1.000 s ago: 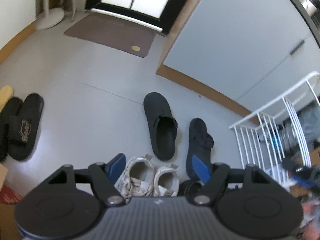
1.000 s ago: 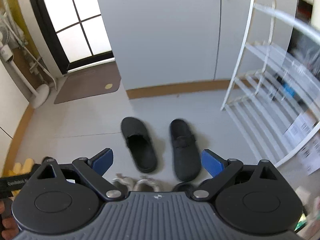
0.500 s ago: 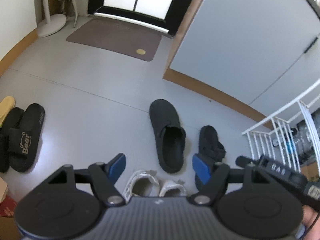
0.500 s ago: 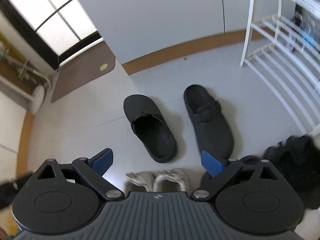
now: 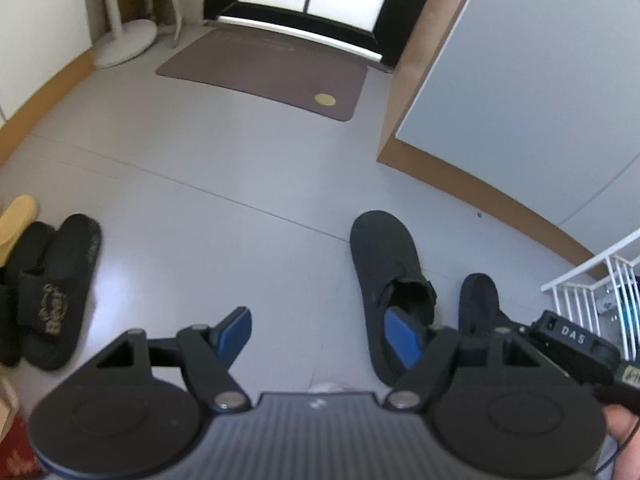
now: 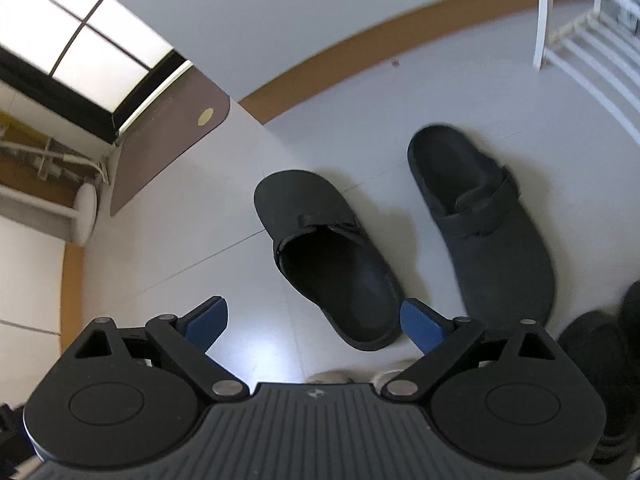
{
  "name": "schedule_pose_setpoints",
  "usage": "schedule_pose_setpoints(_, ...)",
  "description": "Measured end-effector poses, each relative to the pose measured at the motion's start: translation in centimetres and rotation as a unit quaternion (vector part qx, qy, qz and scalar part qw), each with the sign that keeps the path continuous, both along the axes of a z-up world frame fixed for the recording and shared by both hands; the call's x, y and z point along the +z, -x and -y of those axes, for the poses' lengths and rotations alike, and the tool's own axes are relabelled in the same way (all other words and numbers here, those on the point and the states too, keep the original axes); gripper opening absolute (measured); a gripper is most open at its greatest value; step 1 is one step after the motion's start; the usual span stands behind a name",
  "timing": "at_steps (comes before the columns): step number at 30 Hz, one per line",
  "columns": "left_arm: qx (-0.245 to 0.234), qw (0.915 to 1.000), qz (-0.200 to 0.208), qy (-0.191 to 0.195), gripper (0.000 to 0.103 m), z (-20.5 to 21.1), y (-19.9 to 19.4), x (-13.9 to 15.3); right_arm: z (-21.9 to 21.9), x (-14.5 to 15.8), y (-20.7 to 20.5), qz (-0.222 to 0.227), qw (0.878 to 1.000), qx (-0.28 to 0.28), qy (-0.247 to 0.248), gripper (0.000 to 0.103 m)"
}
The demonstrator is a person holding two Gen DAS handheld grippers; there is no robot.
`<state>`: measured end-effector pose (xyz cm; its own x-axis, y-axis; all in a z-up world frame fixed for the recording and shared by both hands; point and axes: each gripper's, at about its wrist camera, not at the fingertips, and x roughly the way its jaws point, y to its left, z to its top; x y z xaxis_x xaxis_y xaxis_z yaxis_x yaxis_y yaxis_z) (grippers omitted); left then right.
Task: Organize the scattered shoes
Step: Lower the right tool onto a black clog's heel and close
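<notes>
Two black clogs lie apart on the grey floor. The left clog [image 6: 332,256] [image 5: 390,280] points up-left; the right clog [image 6: 484,220] [image 5: 482,304] lies beside it. My right gripper [image 6: 316,322] hovers above the floor just short of the left clog's heel, jaws closing with nothing between them. My left gripper [image 5: 320,338] is open and empty, its right finger in front of the left clog's heel. White sneaker toes [image 6: 332,378] peek out under the right gripper. A black slide with gold lettering [image 5: 60,300] lies at the far left.
A white wire shoe rack [image 6: 584,36] [image 5: 600,280] stands at the right by the grey cabinet [image 5: 540,80]. A brown doormat [image 5: 272,72] lies before the door. More dark shoes [image 6: 600,344] sit at the right edge. The right gripper's body [image 5: 572,344] and a hand show in the left view.
Both grippers have come down and closer to the black clogs, which now look larger. The right gripper rolled, and its jaws have narrowed a little. The white sneakers slid almost out of view.
</notes>
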<state>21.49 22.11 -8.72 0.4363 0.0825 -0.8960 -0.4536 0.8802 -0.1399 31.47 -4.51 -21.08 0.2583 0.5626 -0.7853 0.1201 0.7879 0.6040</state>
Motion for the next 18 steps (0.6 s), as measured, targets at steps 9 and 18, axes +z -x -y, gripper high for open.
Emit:
schedule_pose_setpoints(9, 0.016, 0.9997, 0.004, 0.017, 0.076, -4.2, -0.9, -5.4, -0.1, -6.2, -1.3, -0.019, 1.0, -0.01, 0.002, 0.075)
schedule_pose_setpoints(18, -0.001, 0.999, 0.021, 0.04, 0.076, -4.9, -3.3, -8.8, -2.6, -11.5, -0.7, -0.048, 0.995, 0.054, 0.066, 0.054)
